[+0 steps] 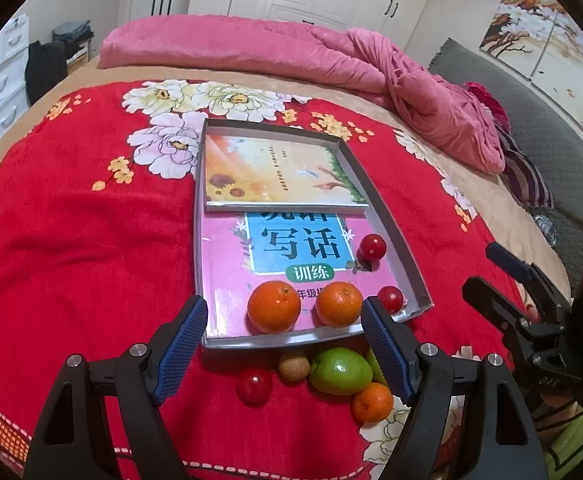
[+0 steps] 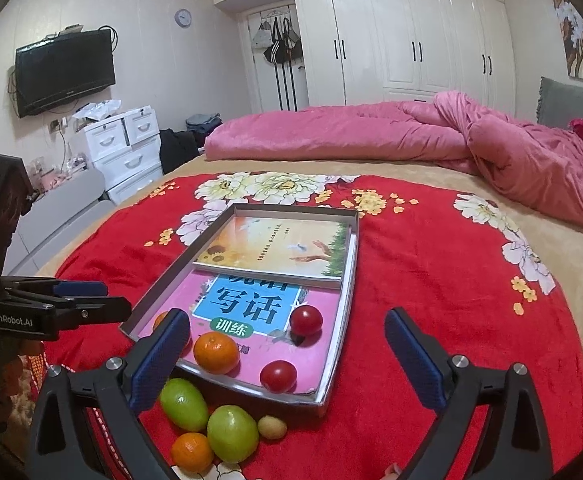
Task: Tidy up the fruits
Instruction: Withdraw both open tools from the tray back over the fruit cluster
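A grey tray [image 1: 395, 240] lined with books lies on the red floral blanket. It holds two oranges [image 1: 273, 307] [image 1: 338, 304] and two red tomatoes [image 1: 372, 247] [image 1: 390, 299]. In front of its near edge a tomato [image 1: 254, 386], a small brown fruit [image 1: 293, 366], two green fruits [image 1: 340, 371] [image 2: 183, 404] and a small orange [image 1: 372, 402] lie loose on the blanket. My left gripper [image 1: 284, 305] hovers open over the tray's near edge. My right gripper [image 2: 287, 317] stands wide open to the right of it. Neither holds anything.
A rumpled pink quilt [image 2: 451, 136] lies across the far side of the bed. White wardrobes [image 2: 403, 40] line the back wall. White drawers [image 2: 123, 148] and a wall TV [image 2: 63, 72] stand to the left. The bed's rounded edge falls away close in front.
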{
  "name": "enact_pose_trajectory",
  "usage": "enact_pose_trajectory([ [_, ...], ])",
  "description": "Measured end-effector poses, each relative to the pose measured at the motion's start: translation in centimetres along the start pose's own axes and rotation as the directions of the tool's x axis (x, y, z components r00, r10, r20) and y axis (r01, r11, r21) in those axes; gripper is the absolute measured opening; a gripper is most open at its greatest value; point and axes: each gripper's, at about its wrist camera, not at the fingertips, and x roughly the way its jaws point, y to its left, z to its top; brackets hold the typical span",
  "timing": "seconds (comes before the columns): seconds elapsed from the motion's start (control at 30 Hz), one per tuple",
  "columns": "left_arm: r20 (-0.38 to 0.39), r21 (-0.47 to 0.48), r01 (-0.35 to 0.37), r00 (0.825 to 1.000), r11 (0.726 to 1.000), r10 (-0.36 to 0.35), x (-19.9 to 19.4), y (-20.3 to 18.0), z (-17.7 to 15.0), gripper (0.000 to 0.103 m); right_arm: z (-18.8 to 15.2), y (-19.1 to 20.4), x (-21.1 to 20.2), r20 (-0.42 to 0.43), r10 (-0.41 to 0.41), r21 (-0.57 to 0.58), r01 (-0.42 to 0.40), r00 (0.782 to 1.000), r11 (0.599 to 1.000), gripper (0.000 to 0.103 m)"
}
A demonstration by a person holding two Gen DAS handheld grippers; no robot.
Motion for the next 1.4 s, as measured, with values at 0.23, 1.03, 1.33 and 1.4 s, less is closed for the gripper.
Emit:
enact_pose_trajectory([
  [0.23, 0.003, 0.011, 0.002, 1.000, 1.000, -0.002, -0.6, -0.2, -0.2, 0.080, -0.7, 0.6, -0.3, -0.025, 0.000, 0.003, 0.000, 1.000, 1.000, 0.099],
  [1.03, -0.066, 0.062, 0.022, 0.998, 0.998, -0.018, -0.3, -1.9, -2.2, 0.080, -2.7, 2.1, -0.3, -0.119, 0.004, -0.004, -0.005, 0.993, 1.000, 0.099],
  [1.33, -0.092, 0.078, 0.023, 0.996, 0.997, -0.016, -0.2, -2.1, -2.9, 0.080, -3.3, 2.2, 0.3, -0.170, 0.002, -0.009, -0.003, 0.985, 1.000, 0.099],
  [1.4, -0.095, 0.080, 0.021, 0.995, 0.997, -0.013, -0.2, -2.1, -3.1, 0.080, -3.5, 2.2, 0.4, -0.180, 0.003, -0.006, -0.004, 0.984, 1.000, 0.099],
])
